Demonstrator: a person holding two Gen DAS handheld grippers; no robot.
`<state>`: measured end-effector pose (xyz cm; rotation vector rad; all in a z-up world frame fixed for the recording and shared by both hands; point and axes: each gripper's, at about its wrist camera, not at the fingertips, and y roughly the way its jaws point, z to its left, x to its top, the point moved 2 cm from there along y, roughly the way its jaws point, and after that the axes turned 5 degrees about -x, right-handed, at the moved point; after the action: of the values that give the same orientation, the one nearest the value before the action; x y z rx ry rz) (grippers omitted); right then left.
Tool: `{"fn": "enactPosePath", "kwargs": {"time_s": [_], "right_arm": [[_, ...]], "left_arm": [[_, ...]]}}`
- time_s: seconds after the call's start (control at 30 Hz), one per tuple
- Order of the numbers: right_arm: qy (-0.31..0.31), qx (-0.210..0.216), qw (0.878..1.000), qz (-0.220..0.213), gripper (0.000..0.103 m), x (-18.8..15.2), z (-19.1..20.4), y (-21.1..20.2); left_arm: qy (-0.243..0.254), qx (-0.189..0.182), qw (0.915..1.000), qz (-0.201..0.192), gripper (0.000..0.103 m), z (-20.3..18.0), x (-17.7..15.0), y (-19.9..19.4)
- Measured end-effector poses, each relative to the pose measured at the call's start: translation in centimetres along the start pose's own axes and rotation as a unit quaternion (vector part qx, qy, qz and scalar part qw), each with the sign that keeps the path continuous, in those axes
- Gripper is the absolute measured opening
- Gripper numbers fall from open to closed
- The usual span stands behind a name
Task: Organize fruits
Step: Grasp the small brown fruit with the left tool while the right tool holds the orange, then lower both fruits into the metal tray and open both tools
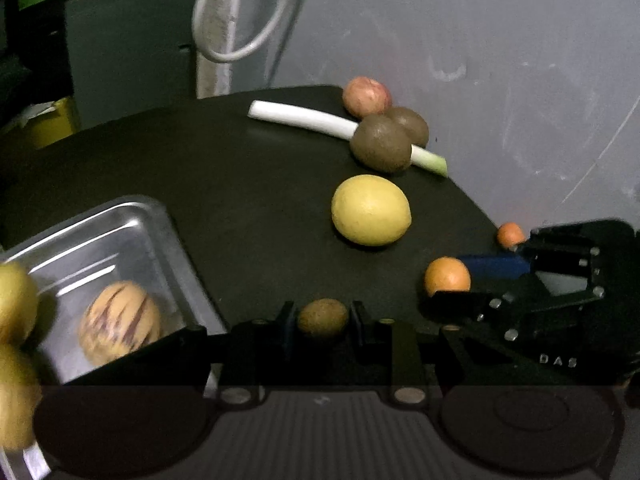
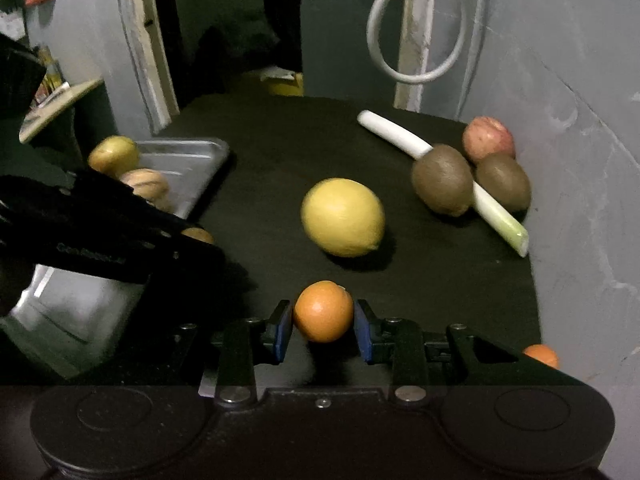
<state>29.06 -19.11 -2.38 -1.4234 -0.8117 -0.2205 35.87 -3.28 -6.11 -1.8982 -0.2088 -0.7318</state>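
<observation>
My left gripper [image 1: 323, 318] is shut on a small brown fruit [image 1: 322, 317], just right of the metal tray [image 1: 132, 216]. The tray holds a striped yellow fruit [image 1: 119, 322] and yellow-green fruits [image 1: 14, 300]. My right gripper [image 2: 323, 322] is shut on a small orange [image 2: 324, 311]; in the left wrist view it [image 1: 456, 282] shows at the right holding that orange [image 1: 447, 276]. On the black table a lemon [image 2: 343, 217] lies in the middle, with two kiwis [image 2: 442, 184], a reddish apple [image 2: 488, 139] and a leek stalk [image 2: 400, 132] by the wall.
A second small orange [image 1: 510, 234] lies at the table's right edge by the grey wall [image 1: 500, 60]. A looped white cable [image 2: 416, 20] hangs behind the table. The left gripper's body [image 2: 100, 236] crosses the right wrist view over the tray [image 2: 188, 164].
</observation>
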Motion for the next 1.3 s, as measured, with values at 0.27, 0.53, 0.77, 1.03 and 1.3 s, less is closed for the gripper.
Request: {"fn": "enactPosePath", "kwargs": {"time_s": [0.27,0.53,0.77,1.03,1.3], "right_arm": [[-0.007,0.032,0.999,-0.03,0.035,0.9,5.6,-2.0],[-0.026,0.063,0.997,-0.04,0.035,2.2,11.3,-1.7],[-0.045,0.079,0.996,-0.023,0.035,2.2,14.8,-0.6],[-0.039,0.074,0.996,-0.011,0.035,1.8,16.9,1.3],[-0.042,0.052,0.998,-0.008,0.035,1.4,18.1,2.7]], "left_arm": [[-0.05,0.027,0.9976,-0.04,0.03,2.3,-3.2,-5.7],[-0.081,0.05,0.9934,-0.063,0.03,5.7,-5.6,-10.6],[-0.102,0.055,0.9907,-0.071,0.03,8.1,-7.1,-12.7],[-0.132,0.093,0.9858,-0.046,0.03,11.5,-9.2,-12.2],[-0.14,0.101,0.9844,-0.034,0.031,12.8,-10.1,-11.0]]}}
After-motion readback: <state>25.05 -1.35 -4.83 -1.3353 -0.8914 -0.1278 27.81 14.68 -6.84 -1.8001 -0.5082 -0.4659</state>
